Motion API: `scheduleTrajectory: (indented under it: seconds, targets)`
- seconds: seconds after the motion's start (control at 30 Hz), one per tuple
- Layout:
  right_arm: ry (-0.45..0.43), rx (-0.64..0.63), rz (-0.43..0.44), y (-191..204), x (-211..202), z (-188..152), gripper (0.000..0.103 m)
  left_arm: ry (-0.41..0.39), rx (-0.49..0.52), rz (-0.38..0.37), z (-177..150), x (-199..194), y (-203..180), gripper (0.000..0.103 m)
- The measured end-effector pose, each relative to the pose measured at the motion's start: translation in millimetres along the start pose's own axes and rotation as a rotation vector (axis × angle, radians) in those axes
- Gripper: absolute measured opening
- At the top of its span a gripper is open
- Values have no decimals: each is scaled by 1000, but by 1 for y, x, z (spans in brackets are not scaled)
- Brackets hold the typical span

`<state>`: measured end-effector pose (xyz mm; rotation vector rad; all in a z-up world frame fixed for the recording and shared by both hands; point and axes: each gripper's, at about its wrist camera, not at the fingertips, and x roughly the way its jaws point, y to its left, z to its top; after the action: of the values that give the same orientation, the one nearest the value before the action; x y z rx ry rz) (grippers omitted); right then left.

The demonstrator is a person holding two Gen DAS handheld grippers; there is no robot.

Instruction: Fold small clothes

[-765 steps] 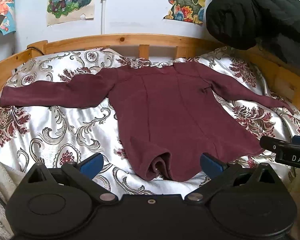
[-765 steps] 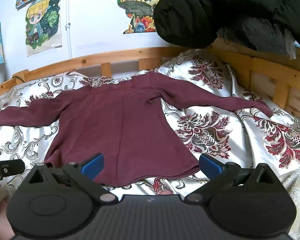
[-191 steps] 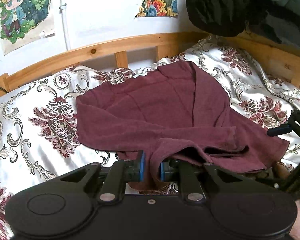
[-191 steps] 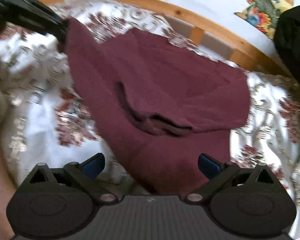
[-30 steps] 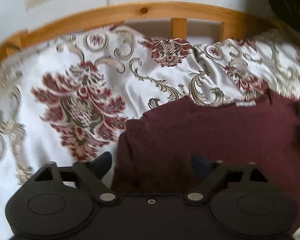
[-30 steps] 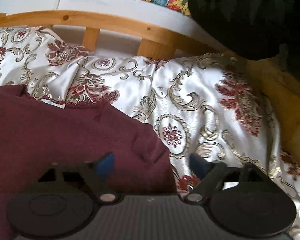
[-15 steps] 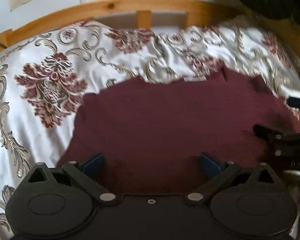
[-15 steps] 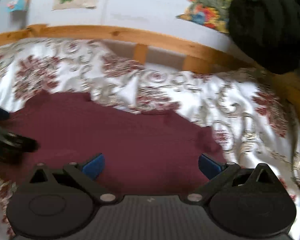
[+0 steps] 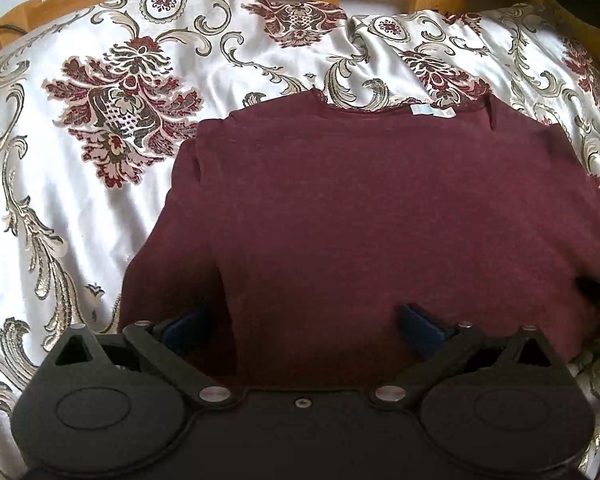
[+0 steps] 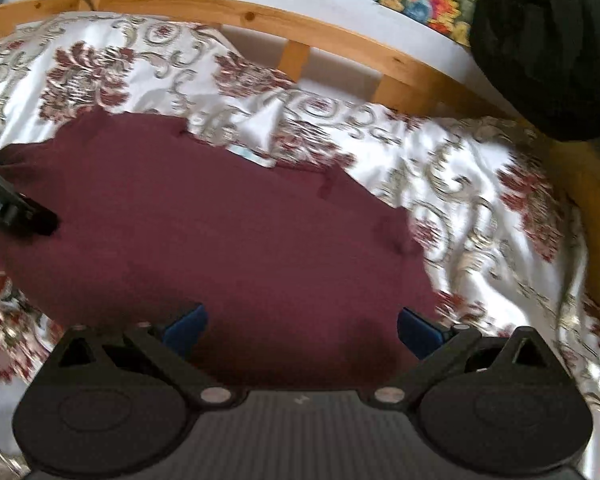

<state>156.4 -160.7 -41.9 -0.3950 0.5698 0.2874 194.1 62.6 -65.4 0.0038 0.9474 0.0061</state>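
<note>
A folded maroon long-sleeved top [image 9: 380, 208] is seen lying flat on the floral satin bedspread [image 9: 100, 80], filling the centre and lower right of the left wrist view, while the left gripper [image 9: 302, 326] and right gripper [image 10: 302, 326] are held fully spread above it, nothing gripped.

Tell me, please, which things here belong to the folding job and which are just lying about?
Job:
maroon top, folded
left gripper, open
right gripper, open

Lying about:
floral bedspread
wooden bed rail
black jacket
poster
</note>
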Motion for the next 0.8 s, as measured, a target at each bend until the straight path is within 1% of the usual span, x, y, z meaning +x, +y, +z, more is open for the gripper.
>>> scheduleTrajectory:
  seconds: [0.07, 0.17, 0.27, 0.3, 0.4, 0.5, 0.57, 0.6, 0.7, 0.8]
  targets:
    - [30, 26, 0, -9, 0, -4, 103, 2, 2, 6, 0, 1, 0, 102]
    - [74, 107, 28, -24, 1, -9, 103, 8, -4, 7, 0, 1, 1, 102]
    - [93, 180, 56, -35, 1, -11, 103, 5, -6, 7, 0, 0, 2, 102]
    - [98, 196, 51, -37, 1, -12, 103, 3, -4, 12, 0, -1, 2, 102]
    - [58, 207, 50, -41, -7, -11, 103, -18, 6, 21, 0, -7, 0, 102]
    - [35, 207, -5, -44, -8, -9, 103, -27, 14, 25, 0, -10, -2, 102]
    - [61, 204, -40, -45, -3, -9, 103, -18, 8, 23, 1, -8, 0, 102]
    - [89, 205, -49, -46, 2, -10, 103, -12, 3, 22, 1, -6, 1, 102]
    - [154, 228, -33, -48, 12, -15, 103, 0, -9, 16, 1, -3, 2, 102]
    - [168, 262, -22, -50, 15, -17, 103, 3, -9, 17, 1, -2, 2, 102]
